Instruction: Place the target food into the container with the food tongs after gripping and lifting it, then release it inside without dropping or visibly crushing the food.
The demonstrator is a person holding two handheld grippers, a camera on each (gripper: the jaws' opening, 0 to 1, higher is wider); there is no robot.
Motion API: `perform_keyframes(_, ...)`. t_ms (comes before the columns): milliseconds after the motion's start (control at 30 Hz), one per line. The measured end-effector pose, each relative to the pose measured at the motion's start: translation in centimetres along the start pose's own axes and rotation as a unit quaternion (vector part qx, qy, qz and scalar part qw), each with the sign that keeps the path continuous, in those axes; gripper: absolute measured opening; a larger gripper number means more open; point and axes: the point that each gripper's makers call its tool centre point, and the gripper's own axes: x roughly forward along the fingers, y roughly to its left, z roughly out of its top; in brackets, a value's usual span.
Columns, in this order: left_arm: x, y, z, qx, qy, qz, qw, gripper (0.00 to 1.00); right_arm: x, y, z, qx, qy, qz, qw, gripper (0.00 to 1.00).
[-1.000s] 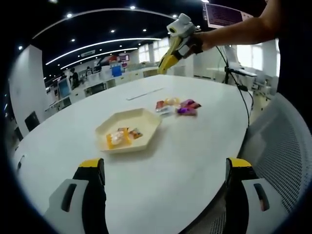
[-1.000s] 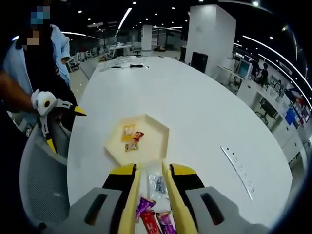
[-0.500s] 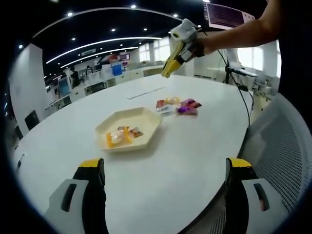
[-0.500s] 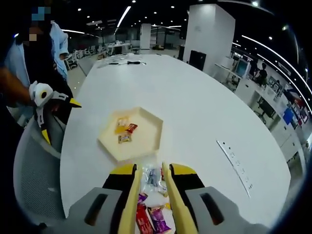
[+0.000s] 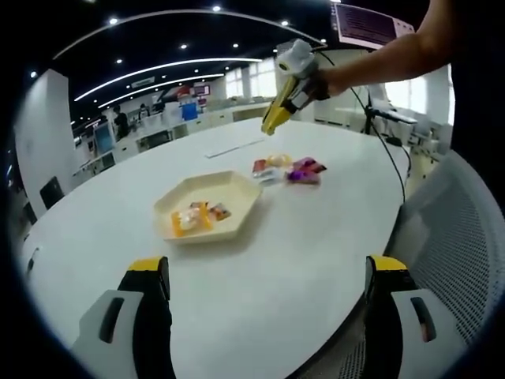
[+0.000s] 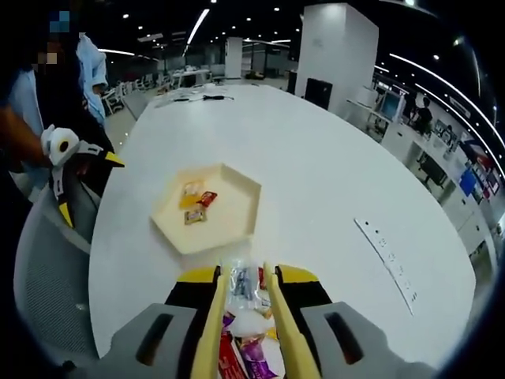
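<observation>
An open-plan office with ceiling light strips surrounds a large white oval surface (image 5: 260,260). On it lies a pale yellow hexagonal tray (image 5: 207,207) holding a few wrapped snacks, and just beyond its far right side a small heap of wrapped candies in red, purple and clear plastic (image 5: 286,170).

The right tool (image 6: 246,296) hangs over that heap, its yellow jaws nearly closed with a clear wrapper between them; whether they actually pinch it I cannot tell. The left tool (image 5: 264,276) is wide open and empty, near the surface's edge.

The risk: a slick wrapper held only by a corner could slip out over the surface short of the tray, or neighbouring candies could drag along.
</observation>
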Motion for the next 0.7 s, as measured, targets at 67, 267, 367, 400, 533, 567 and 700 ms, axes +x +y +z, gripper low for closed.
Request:
perform_keyframes(67,0.1,0.0,-0.1,0.001,0.001,-0.001,1.0,0.99,0.5,-0.2,-0.4,0.002,0.002,-0.001,1.0,0.27)
perform_keyframes(267,0.0,-0.1,0.0,0.0,0.003,-0.001,1.0,0.99,1.8,-0.7,-1.8,0.013,0.009,-0.006,0.9999,0.27)
perform_keyframes(367,0.1,-0.1,-0.1,0.0,0.004,-0.002,1.0,0.99,2.3,-0.7,-2.4,0.02,0.012,-0.002,0.9997,0.27)
perform_keyframes(400,0.1,-0.1,-0.1,0.0,0.005,-0.002,1.0,0.99,2.7,-0.6,-2.7,0.024,0.015,0.0,0.9996,0.27)
perform_keyframes(533,0.1,-0.1,-0.2,-0.002,0.006,-0.003,1.0,0.99,3.5,-0.4,-3.1,0.029,0.018,0.004,0.9994,0.27)
perform_keyframes(567,0.1,-0.1,-0.2,-0.002,0.006,-0.003,1.0,0.99,3.7,-0.4,-3.2,0.029,0.018,0.004,0.9994,0.27)
perform_keyframes(700,0.2,-0.1,-0.3,-0.002,0.007,-0.003,1.0,0.99,4.2,-0.3,-3.6,0.032,0.023,0.008,0.9992,0.27)
